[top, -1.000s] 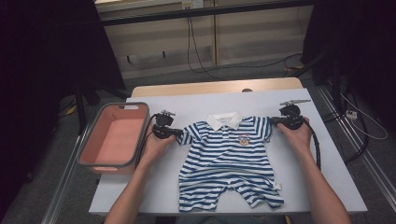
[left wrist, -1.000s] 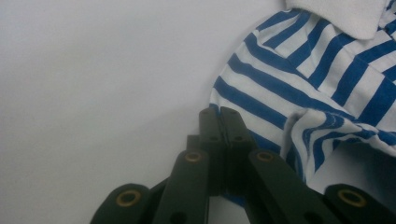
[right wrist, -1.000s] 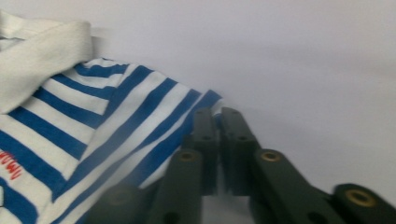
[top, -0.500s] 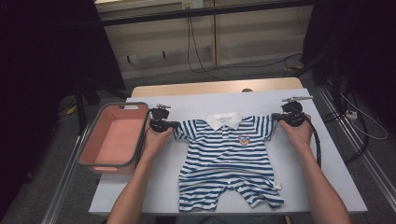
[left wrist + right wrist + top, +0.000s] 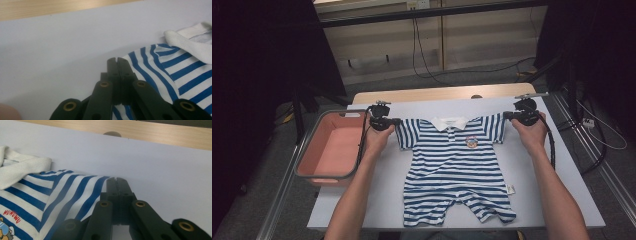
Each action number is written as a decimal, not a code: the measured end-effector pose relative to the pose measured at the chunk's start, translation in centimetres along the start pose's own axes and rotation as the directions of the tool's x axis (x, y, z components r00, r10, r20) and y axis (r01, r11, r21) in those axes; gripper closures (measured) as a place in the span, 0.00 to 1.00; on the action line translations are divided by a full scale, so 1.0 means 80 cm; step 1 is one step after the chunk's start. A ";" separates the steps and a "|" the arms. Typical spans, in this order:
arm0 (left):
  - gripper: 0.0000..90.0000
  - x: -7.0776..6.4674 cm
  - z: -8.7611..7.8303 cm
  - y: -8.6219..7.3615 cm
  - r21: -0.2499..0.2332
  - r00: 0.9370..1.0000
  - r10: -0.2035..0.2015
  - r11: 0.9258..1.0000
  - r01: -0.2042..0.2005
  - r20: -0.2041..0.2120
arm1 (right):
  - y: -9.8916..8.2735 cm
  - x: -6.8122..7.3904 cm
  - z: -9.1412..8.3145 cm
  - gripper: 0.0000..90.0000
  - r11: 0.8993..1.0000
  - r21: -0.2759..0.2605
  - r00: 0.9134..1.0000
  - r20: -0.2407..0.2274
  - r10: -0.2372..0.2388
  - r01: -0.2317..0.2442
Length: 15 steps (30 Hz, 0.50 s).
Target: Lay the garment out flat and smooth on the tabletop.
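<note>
Here, a salmon-pink plastic basin with a grey rim [image 5: 330,150] sits at the left edge of the pale grey worktop [image 5: 552,200], just beside the left forearm; nothing lies between it and the garment. The blue-and-white striped baby romper with a white collar [image 5: 452,170] lies flat in the middle of the worktop, collar toward the far edge, legs toward the near edge. A light wooden strip [image 5: 432,94] runs along the far edge.

The high view shows the whole romper, a round badge on its chest and a small tag at its hem. The right gripper view shows red lettering and a bear print.

Both forearms reach forward, spread wide. The left gripper [image 5: 116,60] has its jaws pressed together on the romper's left sleeve edge; the right gripper [image 5: 116,179] is likewise clamped on the right sleeve edge.
</note>
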<state>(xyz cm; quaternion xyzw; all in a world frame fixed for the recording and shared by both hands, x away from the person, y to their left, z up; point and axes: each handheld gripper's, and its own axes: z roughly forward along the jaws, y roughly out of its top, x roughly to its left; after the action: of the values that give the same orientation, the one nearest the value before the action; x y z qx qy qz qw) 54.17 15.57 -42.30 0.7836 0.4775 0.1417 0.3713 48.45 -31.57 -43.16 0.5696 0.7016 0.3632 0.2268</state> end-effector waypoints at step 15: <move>0.98 -0.003 -0.002 0.006 -0.046 1.000 -0.006 0.999 0.006 0.004 | 0.016 -0.004 0.000 1.00 1.000 -0.023 1.000 0.013 -0.006 0.007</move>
<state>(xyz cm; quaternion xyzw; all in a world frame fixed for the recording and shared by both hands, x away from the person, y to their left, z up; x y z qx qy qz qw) 54.30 15.30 -41.80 0.7738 0.4757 0.1498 0.3905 49.37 -31.78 -42.19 0.5669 0.6977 0.3670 0.2391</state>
